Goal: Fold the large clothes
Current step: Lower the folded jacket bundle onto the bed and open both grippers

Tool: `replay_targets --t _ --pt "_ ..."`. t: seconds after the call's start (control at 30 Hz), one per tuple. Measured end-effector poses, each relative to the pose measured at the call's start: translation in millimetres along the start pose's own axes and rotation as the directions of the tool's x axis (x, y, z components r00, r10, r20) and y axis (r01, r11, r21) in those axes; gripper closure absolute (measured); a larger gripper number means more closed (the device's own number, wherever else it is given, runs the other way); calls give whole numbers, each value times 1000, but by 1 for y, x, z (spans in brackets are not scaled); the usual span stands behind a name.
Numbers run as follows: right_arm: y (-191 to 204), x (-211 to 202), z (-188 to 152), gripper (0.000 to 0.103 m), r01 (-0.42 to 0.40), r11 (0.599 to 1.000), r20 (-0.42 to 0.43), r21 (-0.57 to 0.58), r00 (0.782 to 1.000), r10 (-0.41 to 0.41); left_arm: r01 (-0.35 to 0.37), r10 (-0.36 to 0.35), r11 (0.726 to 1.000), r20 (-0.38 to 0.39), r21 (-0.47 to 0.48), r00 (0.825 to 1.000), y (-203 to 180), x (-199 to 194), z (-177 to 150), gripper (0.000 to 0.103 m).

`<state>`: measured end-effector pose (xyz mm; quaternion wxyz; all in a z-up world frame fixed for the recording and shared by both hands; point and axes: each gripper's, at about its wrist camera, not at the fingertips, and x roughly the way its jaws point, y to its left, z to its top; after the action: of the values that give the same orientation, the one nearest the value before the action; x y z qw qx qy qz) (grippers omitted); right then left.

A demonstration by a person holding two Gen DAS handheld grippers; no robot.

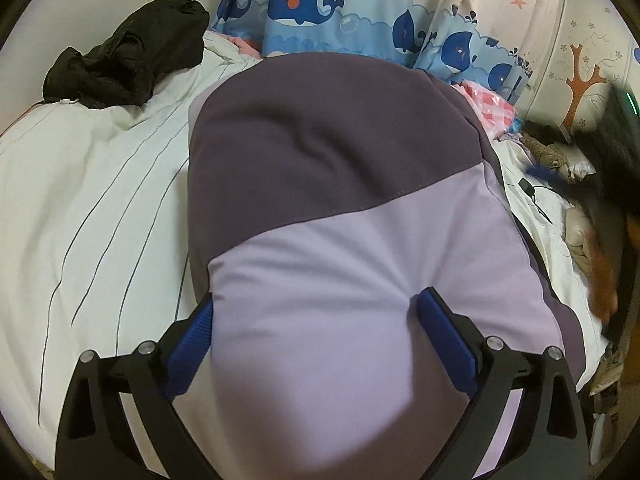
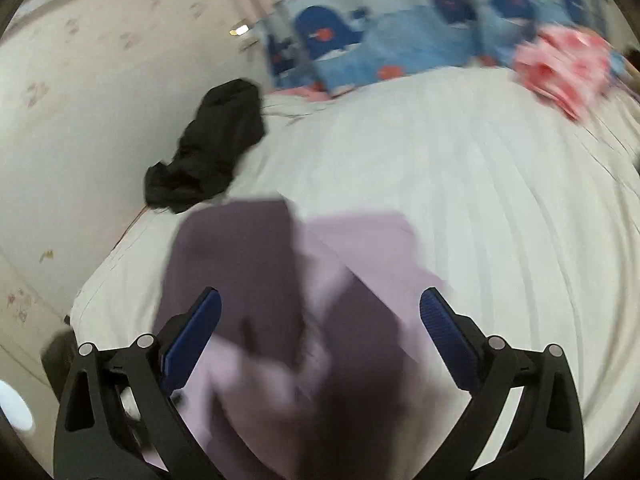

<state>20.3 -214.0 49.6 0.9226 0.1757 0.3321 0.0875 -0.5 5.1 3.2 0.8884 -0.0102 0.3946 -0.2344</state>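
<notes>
Two-tone garment folded | bedsheet bare left | black clothing far corner

The two-tone purple and lilac cloth garment looks matt and soft, smooth-woven, with a fine stitched seam where the dark panel meets the pale one; at its ten o'clock the crumpled black garment looks thinner, with a faint sheen on its creases. Under both lies a white cloth bed cover with thin dark stripes, matt and lightly wrinkled, and at twelve o'clock hangs a blue whale-print cloth curtain, matt and falling in folds. The left gripper has matt black plastic arms with small shiny metal pins, and its blue pads are ribbed, like those of the right gripper.
</notes>
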Motion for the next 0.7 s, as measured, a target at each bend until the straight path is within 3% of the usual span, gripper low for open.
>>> replay_targets --t 0.03,0.1,0.13,0.17,0.27,0.37,0.4,0.57,0.63,0.7 --pt "11 19 10 7 -3 1000 -24 -20 1000 2 5 -5 1000 -9 5 1000 0 -1 1 9" --pt "15 59 20 7 84 996 -82 -24 993 -86 24 -23 1000 -18 15 1000 2 -5 7 9" --pt "7 86 14 7 127 992 -110 1 986 -126 39 -39 999 -7 11 999 6 -10 11 8" --pt "-11 106 0 7 108 991 -129 77 987 -98 46 -46 999 16 8 999 9 -16 14 8" --pt "-58 94 -38 7 51 966 -53 254 998 -39 18 -18 1000 52 12 998 14 -18 22 7" --pt "-71 72 -75 7 72 954 16 292 997 -81 140 -140 990 3 -30 990 15 8 12 6" --pt "-76 72 -79 7 66 952 22 300 997 -77 129 -128 991 18 -21 992 12 11 8 6" --pt "-72 72 -60 7 100 964 -72 247 994 -85 52 -51 999 38 -16 998 10 10 2 6" --pt "-61 55 -51 7 147 968 -52 205 989 -139 36 -36 999 45 -9 998 10 9 0 6" --pt "-45 40 -44 7 193 966 22 173 980 -200 26 -26 1000 56 0 998 9 8 -2 6"
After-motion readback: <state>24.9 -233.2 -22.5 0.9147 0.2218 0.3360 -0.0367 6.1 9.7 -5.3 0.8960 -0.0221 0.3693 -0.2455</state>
